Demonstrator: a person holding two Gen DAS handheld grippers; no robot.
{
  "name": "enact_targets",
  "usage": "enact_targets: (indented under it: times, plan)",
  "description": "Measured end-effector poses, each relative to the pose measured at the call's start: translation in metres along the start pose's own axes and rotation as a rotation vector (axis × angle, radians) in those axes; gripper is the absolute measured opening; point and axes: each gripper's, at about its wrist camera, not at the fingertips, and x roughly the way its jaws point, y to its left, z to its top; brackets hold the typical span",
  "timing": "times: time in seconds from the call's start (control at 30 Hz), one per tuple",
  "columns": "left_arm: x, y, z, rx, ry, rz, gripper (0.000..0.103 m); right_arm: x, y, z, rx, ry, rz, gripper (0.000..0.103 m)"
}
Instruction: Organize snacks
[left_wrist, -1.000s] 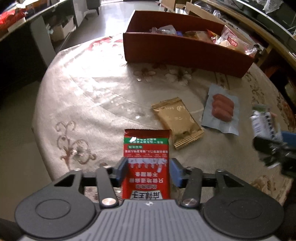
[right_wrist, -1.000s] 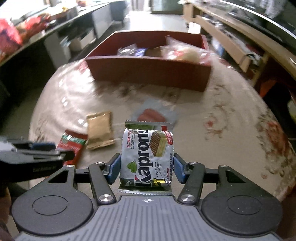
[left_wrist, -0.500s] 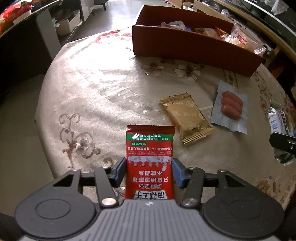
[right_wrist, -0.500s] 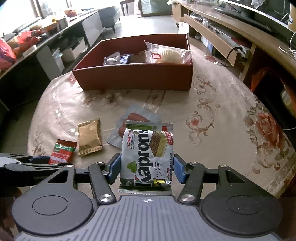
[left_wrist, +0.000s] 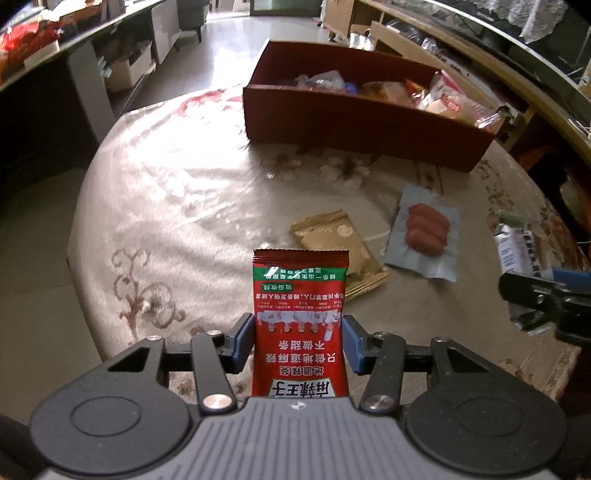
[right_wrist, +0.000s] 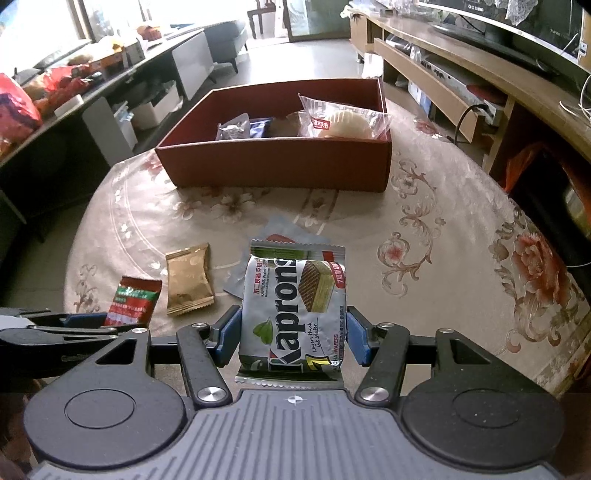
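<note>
My left gripper (left_wrist: 299, 341) is shut on a red snack packet (left_wrist: 300, 321) and holds it above the table's near edge. My right gripper (right_wrist: 291, 338) is shut on a silver Kaprons wafer pack (right_wrist: 293, 314), also held above the table. A dark red box (right_wrist: 277, 162) with several snacks inside stands at the far side of the table; it also shows in the left wrist view (left_wrist: 354, 122). A gold packet (left_wrist: 340, 251) and a grey sausage pack (left_wrist: 424, 232) lie on the tablecloth between the grippers and the box.
The round table (right_wrist: 461, 206) has a beige flowered cloth. A wooden TV bench (right_wrist: 480, 74) runs along the right. A dark counter (right_wrist: 55, 110) with goods stands at the left. The left gripper (right_wrist: 74, 325) shows low left in the right wrist view.
Both grippers have risen and drawn back from the table with their packets still held. The box now looks farther off and lower in both views.
</note>
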Motion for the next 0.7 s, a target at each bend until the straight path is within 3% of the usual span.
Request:
enact_targets:
  times: [0.7]
  plan:
    - [-0.011, -0.019, 0.028, 0.054, -0.104, 0.0, 0.053, 0.002, 0.007, 0.009, -0.03, -0.018, -0.022, 0.066]
